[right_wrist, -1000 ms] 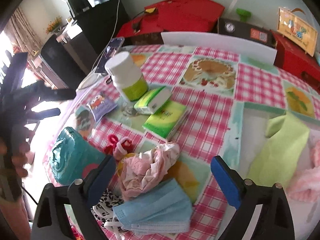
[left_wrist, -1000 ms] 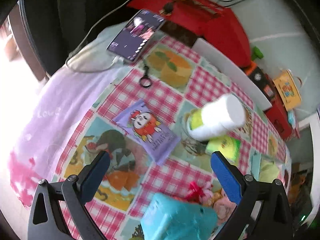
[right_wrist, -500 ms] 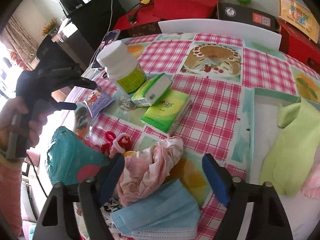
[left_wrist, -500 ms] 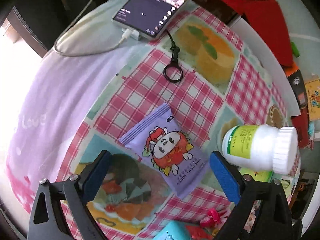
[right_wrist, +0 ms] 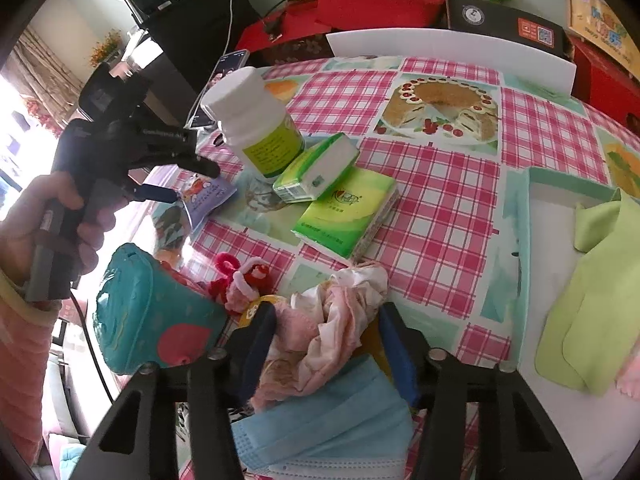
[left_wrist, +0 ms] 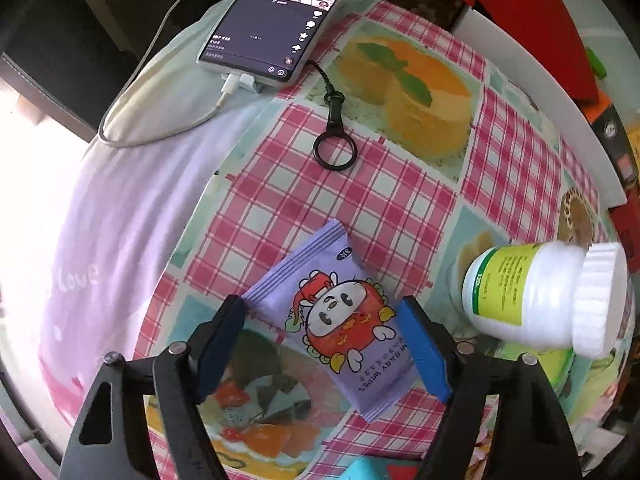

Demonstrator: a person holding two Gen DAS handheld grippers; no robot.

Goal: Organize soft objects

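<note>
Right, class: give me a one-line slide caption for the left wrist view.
Left gripper closing around a purple wipes pack on the checked tablecloth.

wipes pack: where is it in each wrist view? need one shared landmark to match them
Left wrist: wipes pack low centre, between the left gripper fingers.
Right wrist: wipes pack mid-left, under the left gripper.
Shared landmark: white bottle, next to the pack.
</note>
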